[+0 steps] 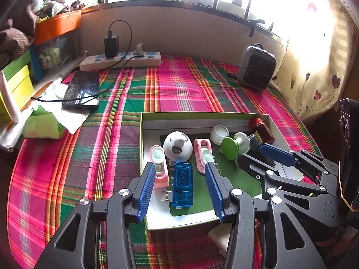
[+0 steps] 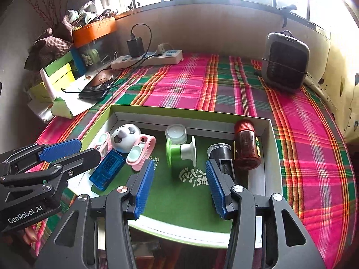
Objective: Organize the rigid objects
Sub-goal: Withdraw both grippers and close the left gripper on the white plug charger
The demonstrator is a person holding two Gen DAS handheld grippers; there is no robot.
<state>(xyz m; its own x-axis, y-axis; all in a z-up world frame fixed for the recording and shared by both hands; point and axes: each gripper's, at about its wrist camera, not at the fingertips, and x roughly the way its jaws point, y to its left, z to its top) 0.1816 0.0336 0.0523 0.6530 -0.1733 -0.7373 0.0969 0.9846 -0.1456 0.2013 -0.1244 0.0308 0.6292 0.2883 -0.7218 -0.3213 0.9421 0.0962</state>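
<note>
I see left gripper (image 1: 180,185) jaws apart over blue USB tester (image 1: 183,185) in green tray (image 1: 143,148), right gripper (image 2: 179,185) jaws apart, empty, lower centre of its view.

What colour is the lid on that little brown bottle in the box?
Red. The brown bottle lies in the box's far right corner with its lid clearest in the right wrist view.

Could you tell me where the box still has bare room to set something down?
The green floor between the spool and the near rim is bare. The far left corner, around the panda toy and pink clips, is crowded.
</note>
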